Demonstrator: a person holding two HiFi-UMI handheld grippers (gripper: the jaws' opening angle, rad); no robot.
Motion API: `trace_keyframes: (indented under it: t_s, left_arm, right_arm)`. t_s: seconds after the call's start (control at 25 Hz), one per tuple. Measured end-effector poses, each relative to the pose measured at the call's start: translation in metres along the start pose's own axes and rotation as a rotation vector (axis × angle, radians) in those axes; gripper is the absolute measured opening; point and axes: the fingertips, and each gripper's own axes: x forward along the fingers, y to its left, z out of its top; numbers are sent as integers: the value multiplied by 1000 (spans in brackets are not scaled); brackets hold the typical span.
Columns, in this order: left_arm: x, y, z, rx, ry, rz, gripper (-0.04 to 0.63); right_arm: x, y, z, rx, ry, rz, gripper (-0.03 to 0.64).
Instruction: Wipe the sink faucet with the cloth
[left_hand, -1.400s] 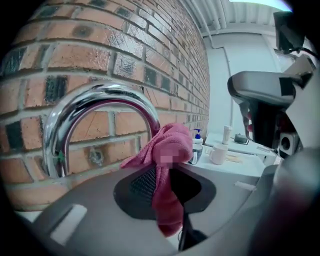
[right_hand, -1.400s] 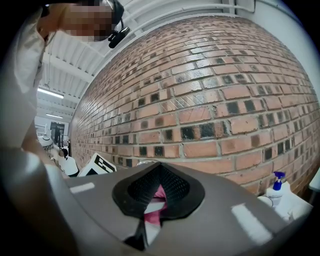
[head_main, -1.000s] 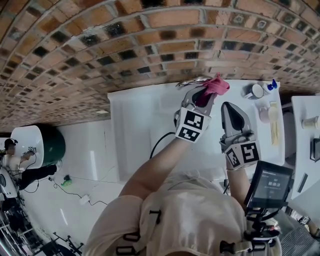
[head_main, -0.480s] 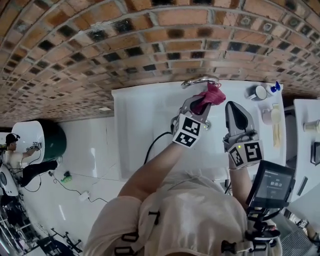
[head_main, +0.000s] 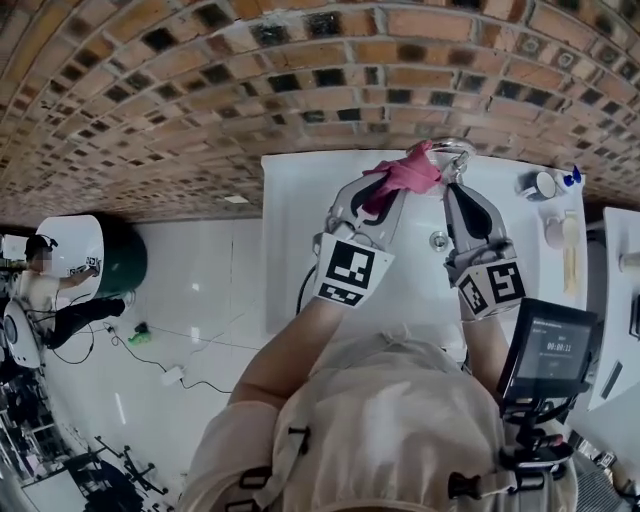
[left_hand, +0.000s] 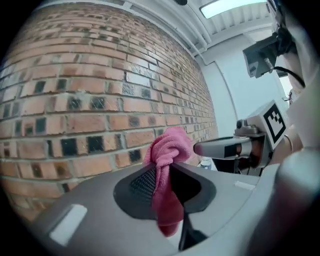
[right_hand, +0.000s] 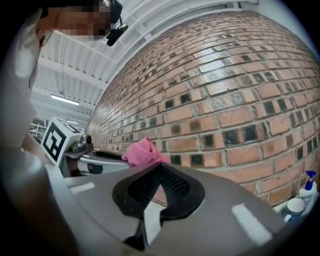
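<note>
A pink cloth (head_main: 404, 173) is bunched between the jaws of my left gripper (head_main: 386, 192), which is shut on it. In the left gripper view the cloth (left_hand: 166, 155) sticks out past the tips and hangs down between the pads, with the brick wall close behind. The cloth's top lies against the left side of the chrome faucet (head_main: 452, 152) at the back rim of the white sink (head_main: 300, 210). My right gripper (head_main: 456, 190) points at the faucet from just below, jaws shut and empty (right_hand: 161, 169). From it I see the cloth (right_hand: 143, 151) to its left.
The brick wall (head_main: 300, 70) rises right behind the faucet. A white cup (head_main: 541, 185) and a blue-capped bottle (head_main: 571, 178) stand on the counter at the right. The sink drain (head_main: 438, 240) lies between my two arms. A small screen (head_main: 548, 350) hangs at my right.
Both grippers have moved up the picture toward the wall. The cloth has gone from the basin side up against the faucet, and the right gripper's tip has come up beside it.
</note>
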Motion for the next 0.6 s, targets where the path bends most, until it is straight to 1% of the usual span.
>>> trace_keyframes:
  t_s: [0.08,0.2,0.28,0.32,0.48,0.6]
  left_arm:
    - [-25,14,3,-15,-3,26,72]
    - [-69,38,-20,-10,41,93,73]
    - [-97,52,-53,2,114,146,74]
    - [-110,58,-72,-6,159,167,74]
    - [-151,70,-157,-115,342,212,74]
    - [-169,74,-211,-150,437,234,74]
  right_arm:
    - [2,11,3,-6,-3,17,-5]
    - [3,28,-2,-14,-6,38,-5]
    - [4,39,-3,-16,-2,51,-5]
    - [5,45,-4,-17,1,56,-5]
    - [9,63,-6,-27,14,75,-5]
    - [13,75,-7,-39,22,91,-5]
